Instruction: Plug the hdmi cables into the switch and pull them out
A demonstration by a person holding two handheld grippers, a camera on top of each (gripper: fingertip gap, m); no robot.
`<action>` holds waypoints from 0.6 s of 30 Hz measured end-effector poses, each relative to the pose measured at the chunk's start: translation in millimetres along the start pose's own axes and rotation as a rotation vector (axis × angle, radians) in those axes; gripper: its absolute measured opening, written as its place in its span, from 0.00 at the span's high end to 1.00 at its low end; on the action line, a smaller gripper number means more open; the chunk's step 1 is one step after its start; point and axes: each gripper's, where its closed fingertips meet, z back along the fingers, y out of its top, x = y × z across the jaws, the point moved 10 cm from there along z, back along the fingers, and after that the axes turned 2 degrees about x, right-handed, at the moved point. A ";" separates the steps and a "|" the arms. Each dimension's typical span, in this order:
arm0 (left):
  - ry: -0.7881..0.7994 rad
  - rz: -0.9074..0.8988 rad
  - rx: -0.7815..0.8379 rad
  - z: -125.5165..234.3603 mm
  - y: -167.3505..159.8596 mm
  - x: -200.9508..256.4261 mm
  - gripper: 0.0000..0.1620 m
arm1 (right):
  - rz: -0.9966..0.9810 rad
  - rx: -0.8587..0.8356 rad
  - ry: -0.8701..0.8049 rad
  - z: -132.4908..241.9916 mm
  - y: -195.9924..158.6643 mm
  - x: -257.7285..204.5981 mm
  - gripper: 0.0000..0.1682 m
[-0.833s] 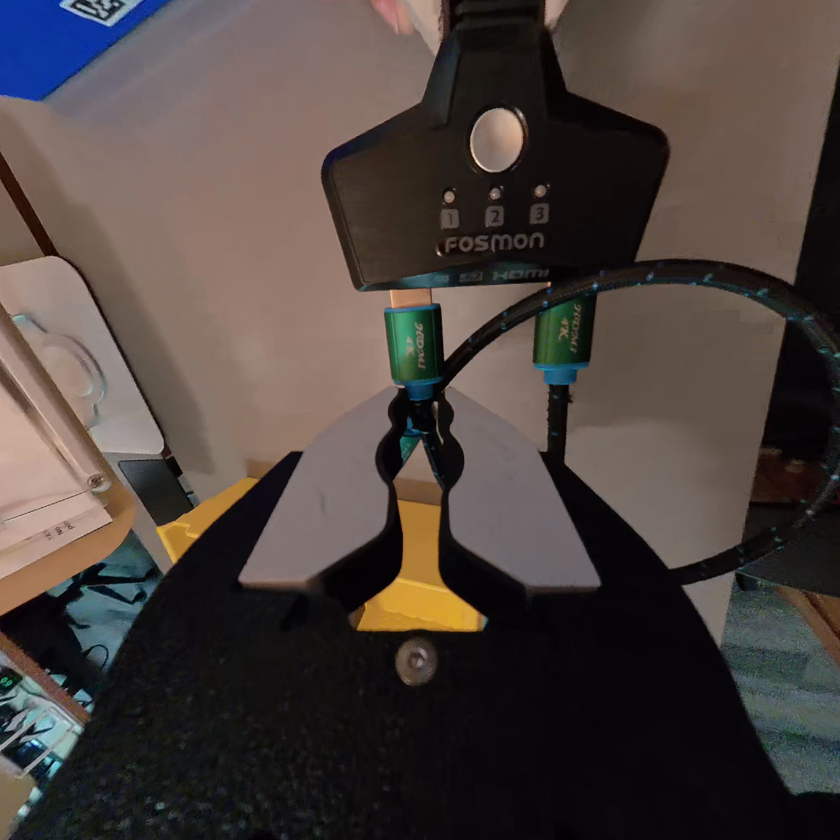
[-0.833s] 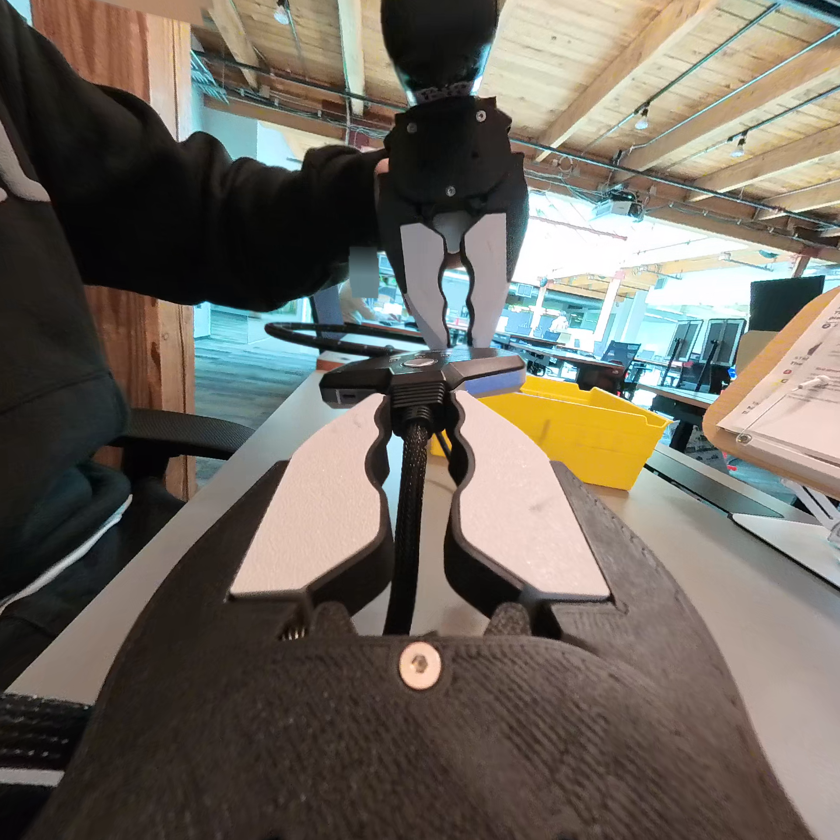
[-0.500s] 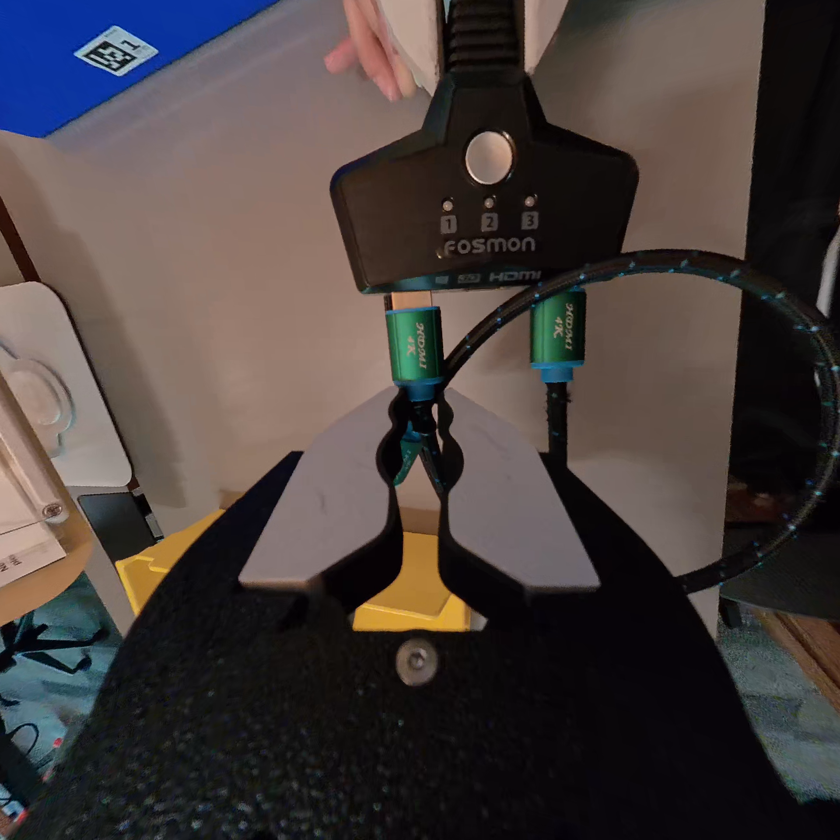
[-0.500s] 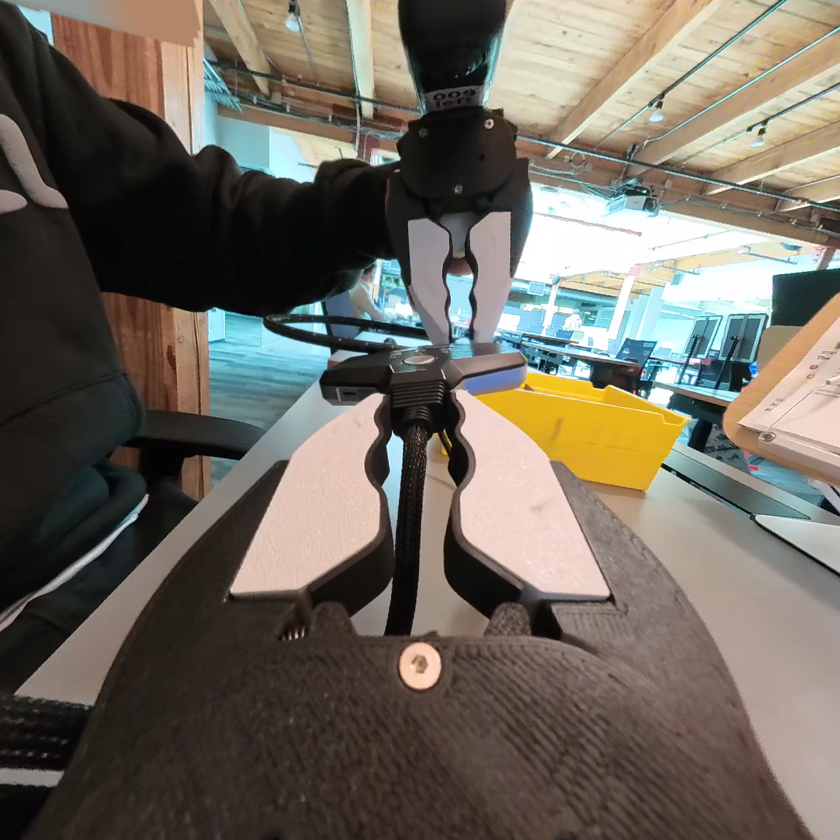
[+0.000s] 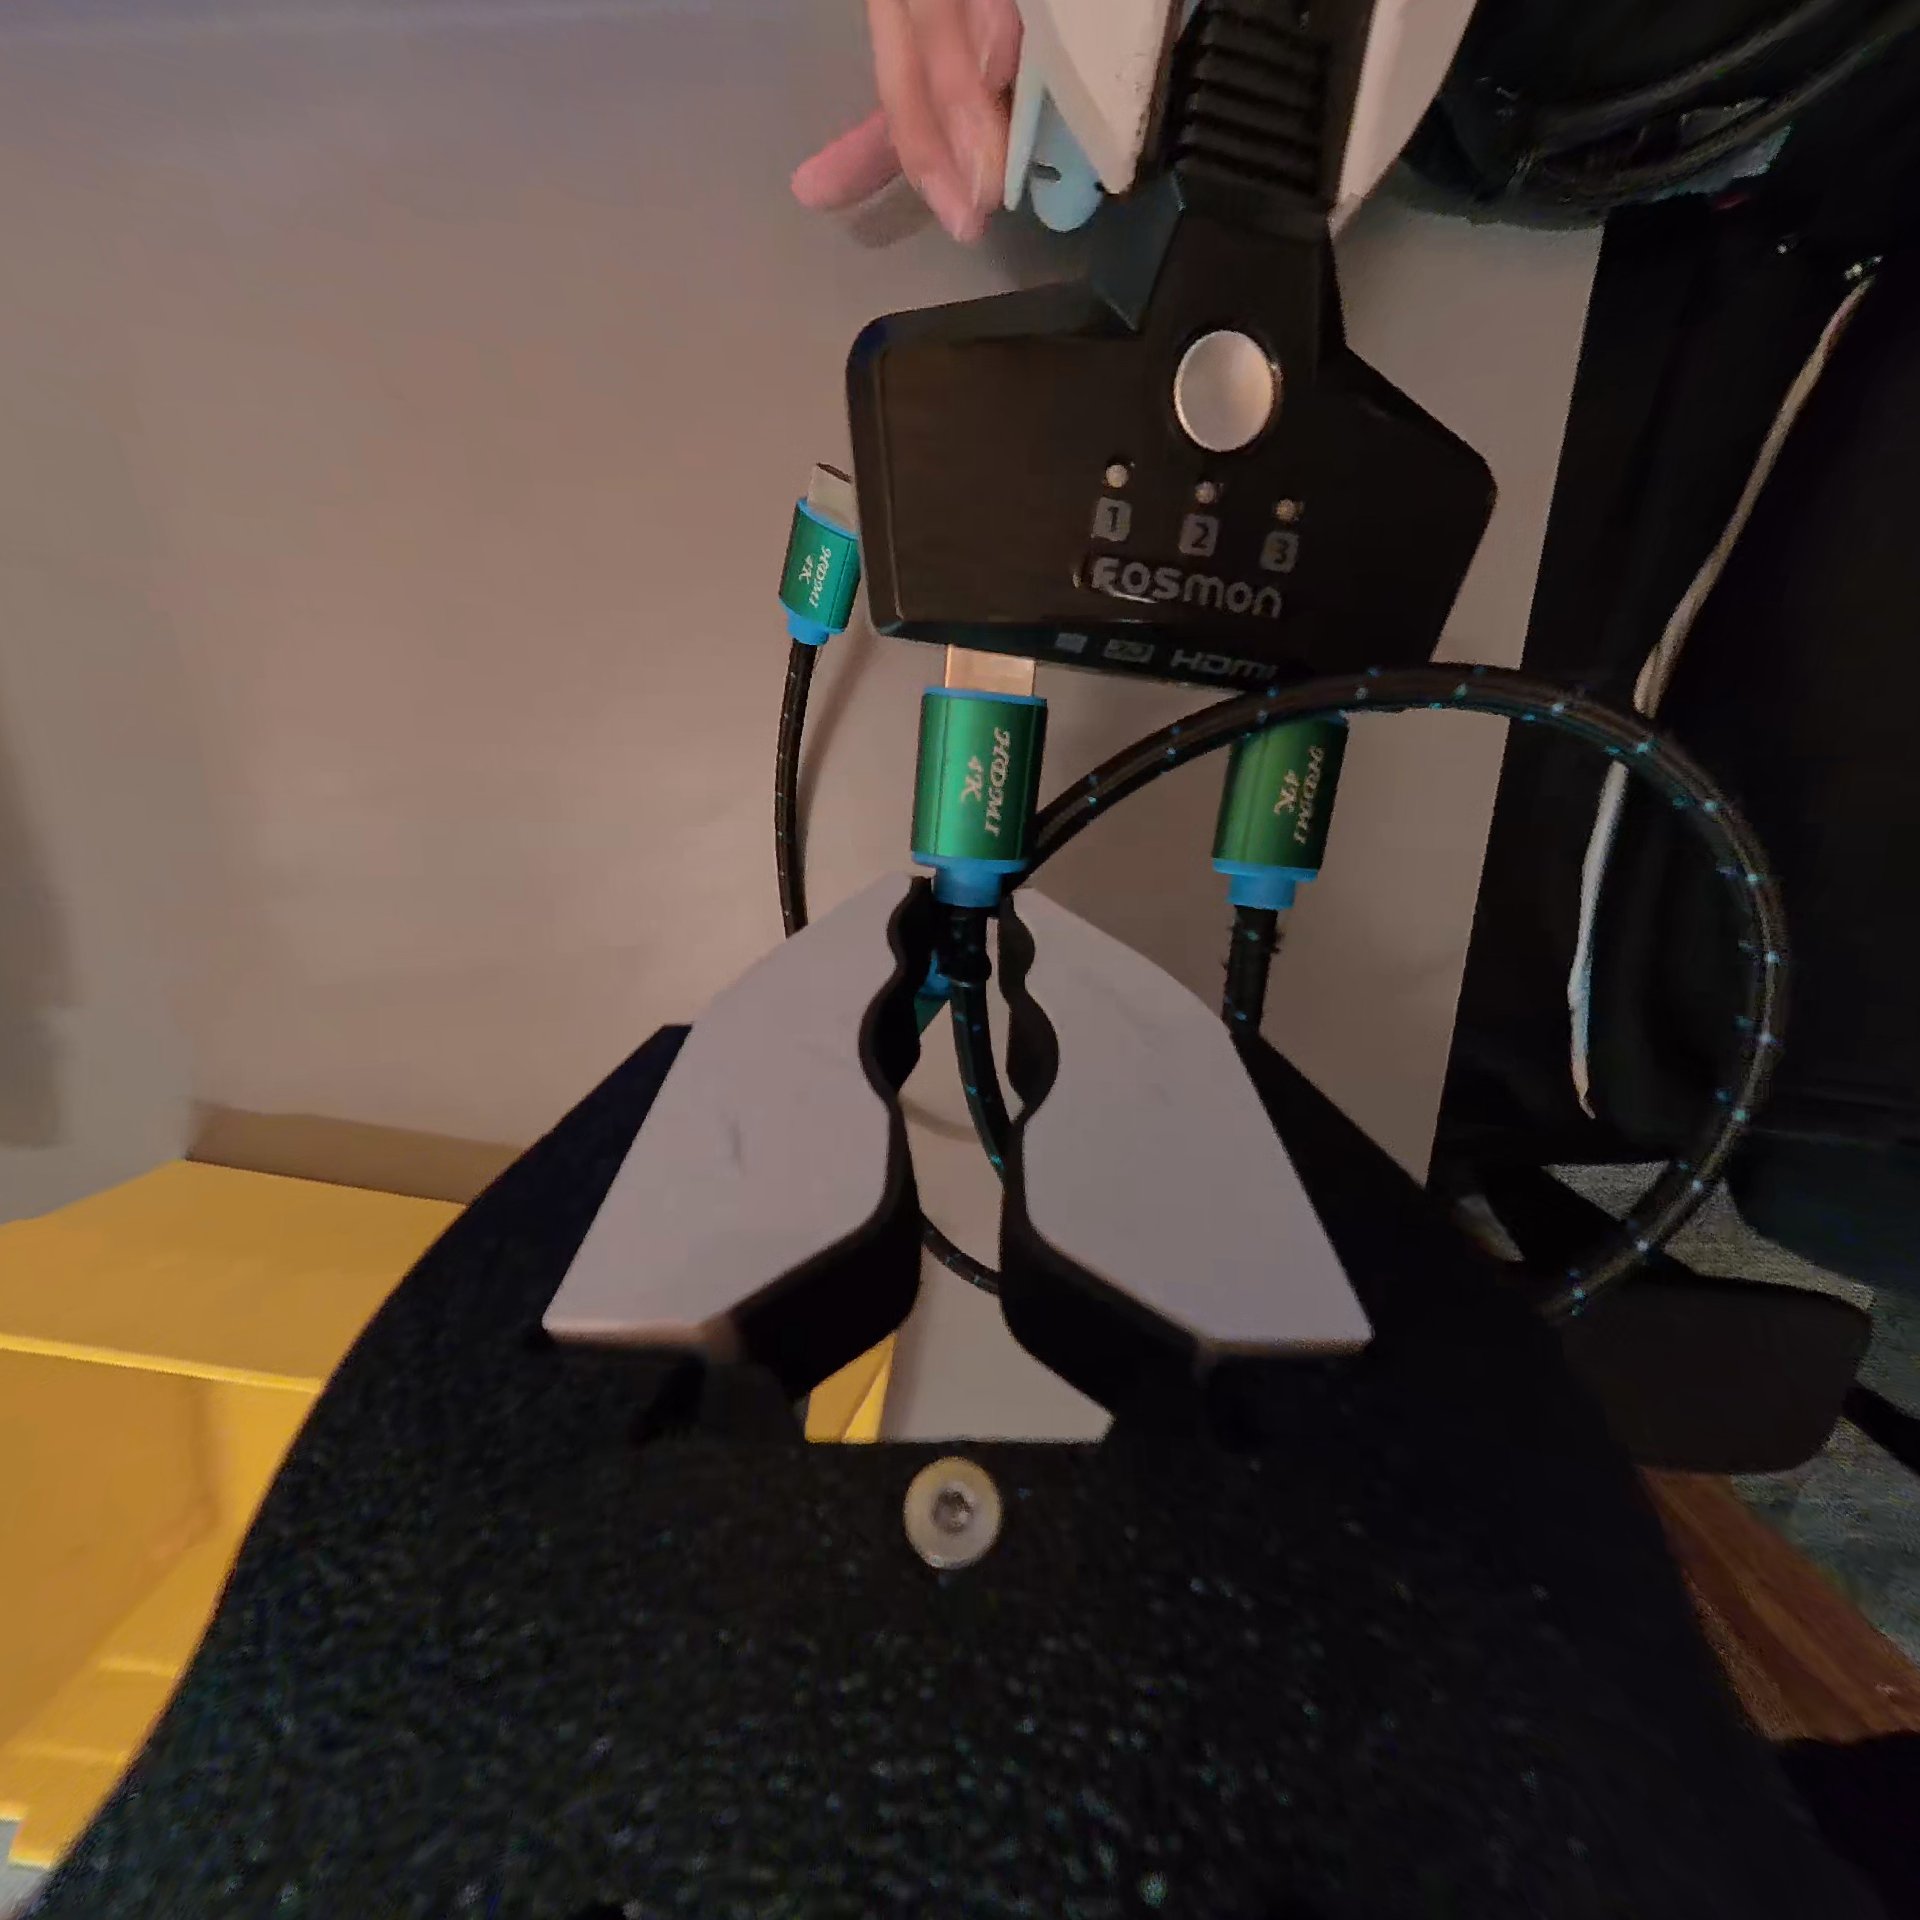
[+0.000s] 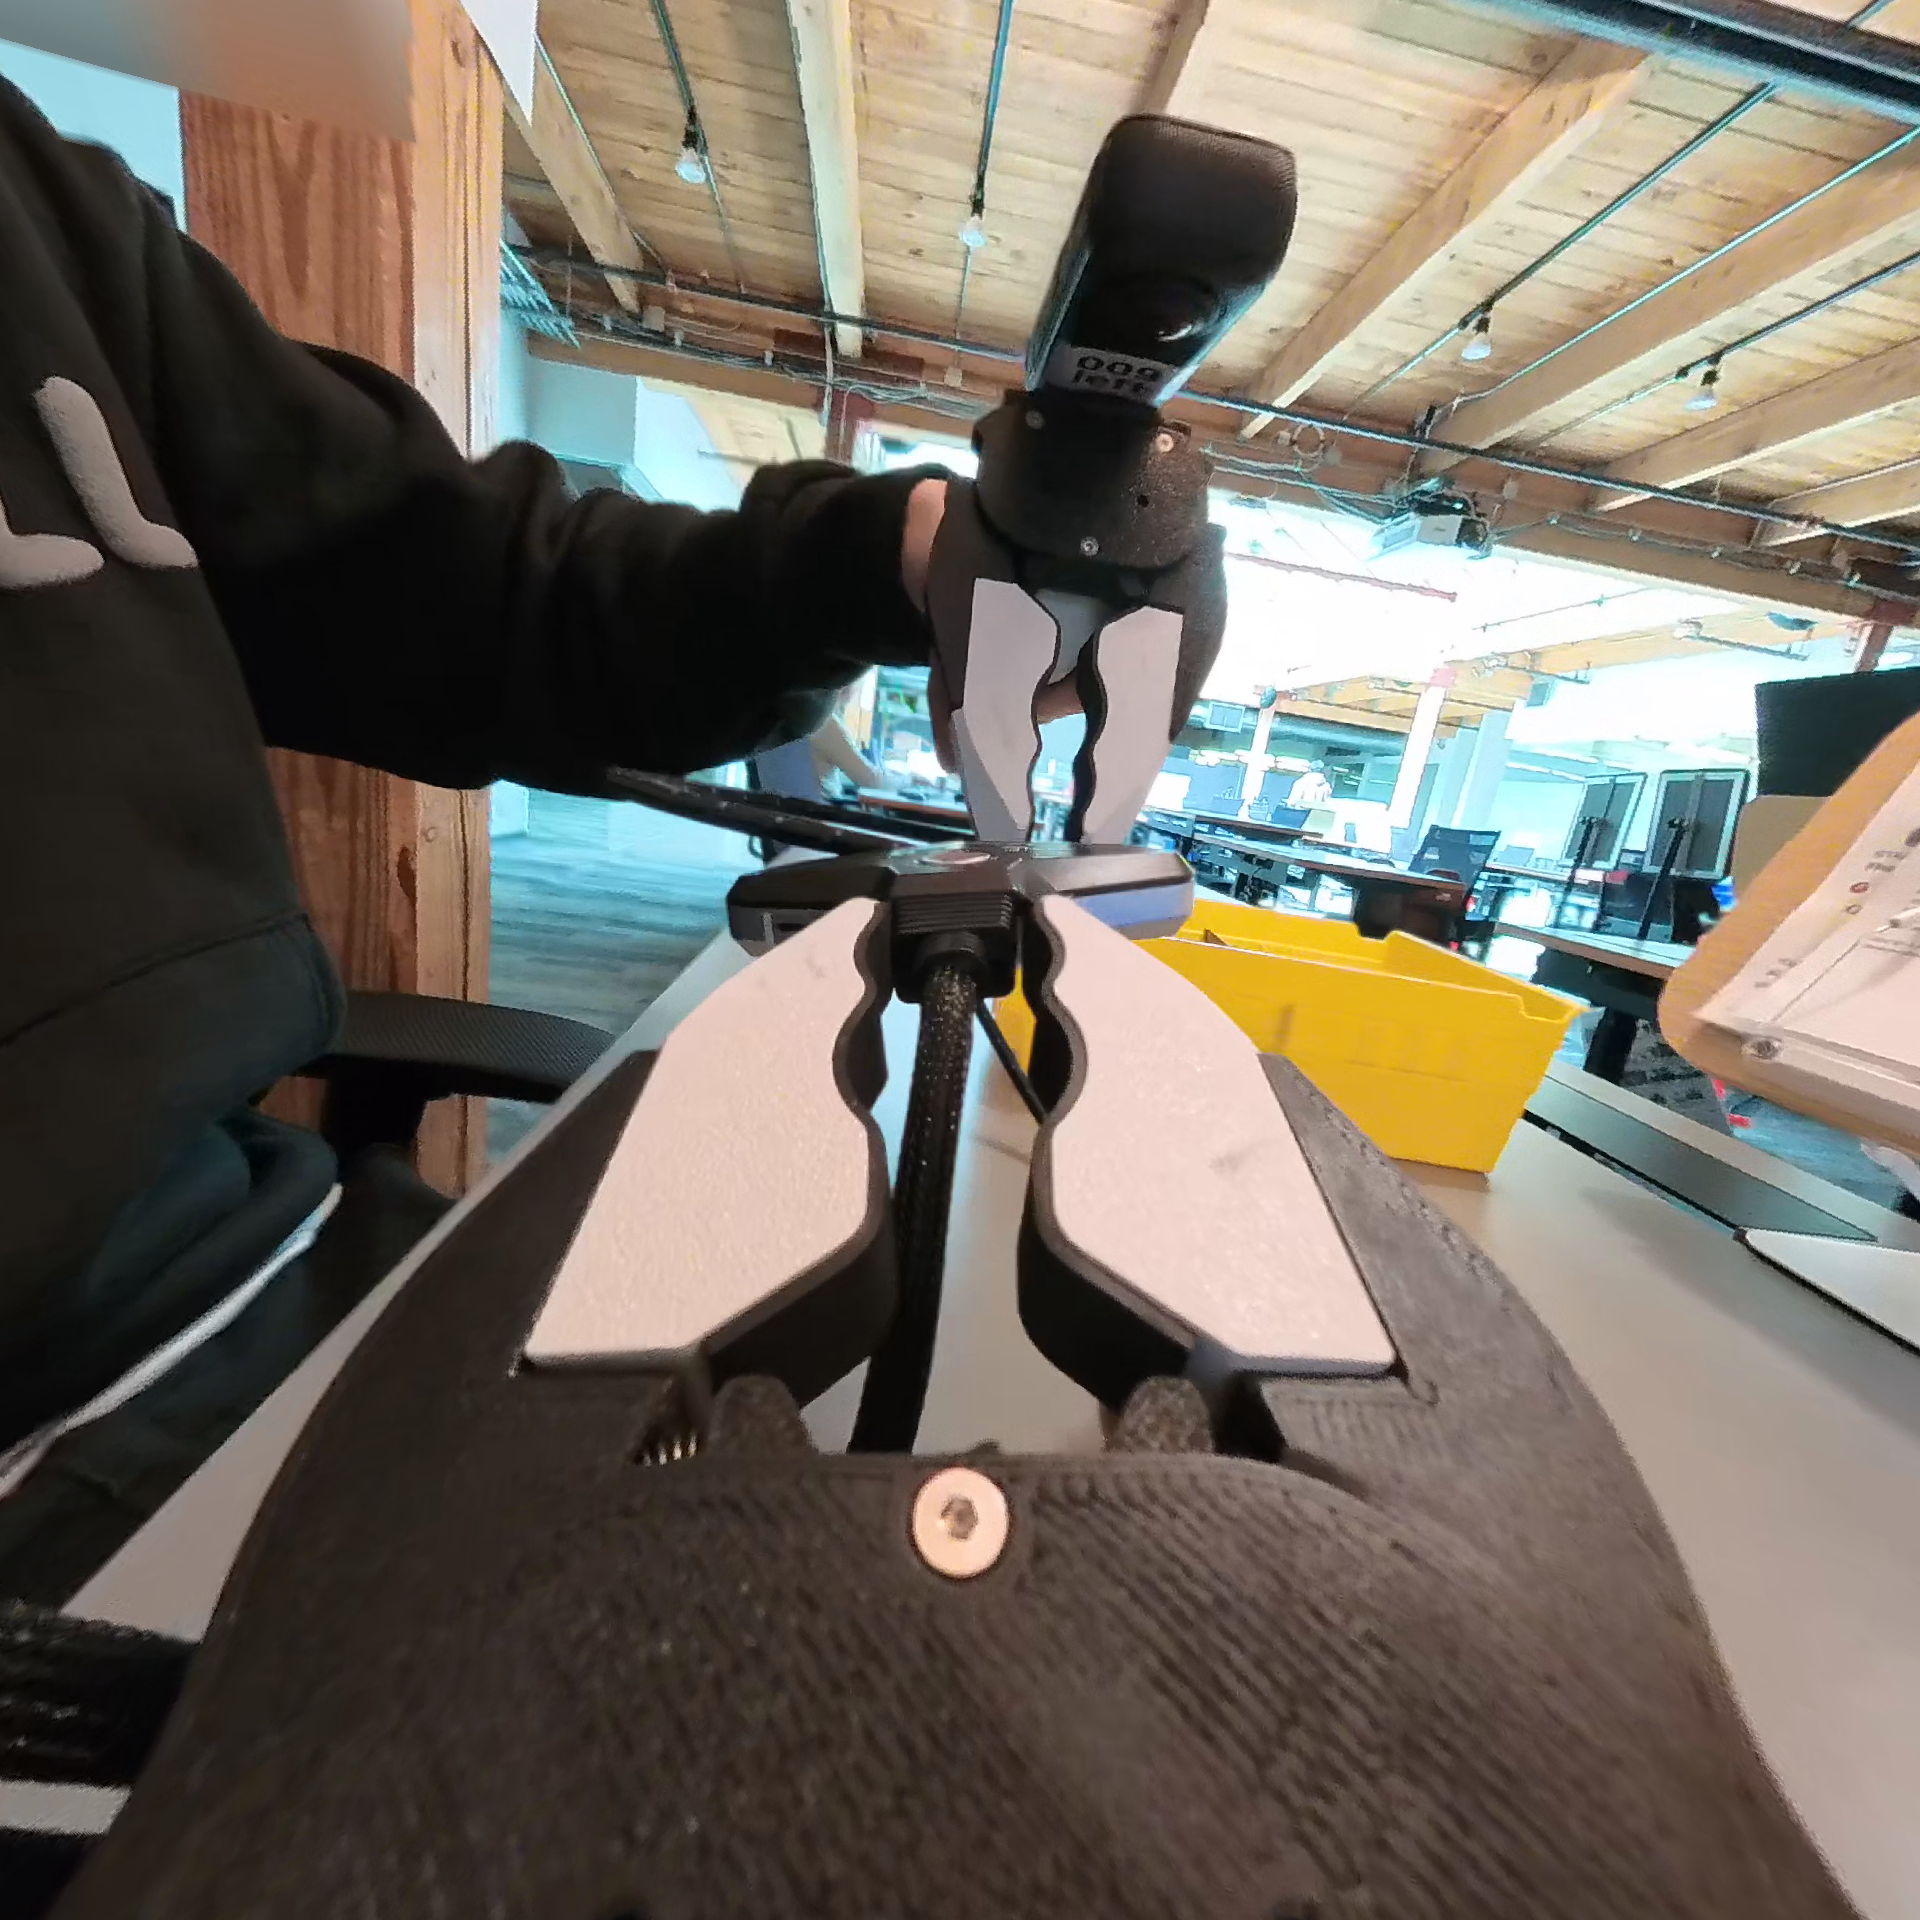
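Observation:
The black HDMI switch (image 5: 1143, 499) lies on the grey table. My left gripper (image 5: 956, 904) is shut on the braided cable just behind a green HDMI plug (image 5: 977, 790). That plug sits in the switch's left port with a strip of its gold metal showing. A second green plug (image 5: 1278, 800) is in the right port. A third green plug (image 5: 821, 571) lies loose left of the switch. My right gripper (image 6: 956, 914) is shut on the switch's ribbed cable collar (image 6: 956, 920). In the right wrist view, the left gripper (image 6: 1049, 821) points down at the switch (image 6: 1101, 894).
A yellow bin (image 6: 1299, 1049) stands right of the switch and also shows in the left wrist view (image 5: 156, 1455). A wooden clipboard with papers (image 6: 1818, 935) leans at the far right. A person's black sleeve (image 6: 520, 623) and a chair are on the left.
The left gripper has risen and tilted above the switch. In its view the switch now sits farther right and turned, and the loose third plug has come into sight. Both grips are unchanged.

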 end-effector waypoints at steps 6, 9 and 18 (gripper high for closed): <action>0.163 -0.223 0.178 9.2 2.4 3.1 0.92 | -0.073 0.051 -0.055 9.1 7.3 6.2 0.86; 0.189 -0.253 0.247 15.2 4.0 7.3 0.92 | -0.085 0.076 -0.040 10.1 8.2 6.3 0.86; 0.039 -0.128 0.311 15.8 -3.2 5.6 0.93 | -0.052 0.124 0.009 7.8 10.1 2.5 0.87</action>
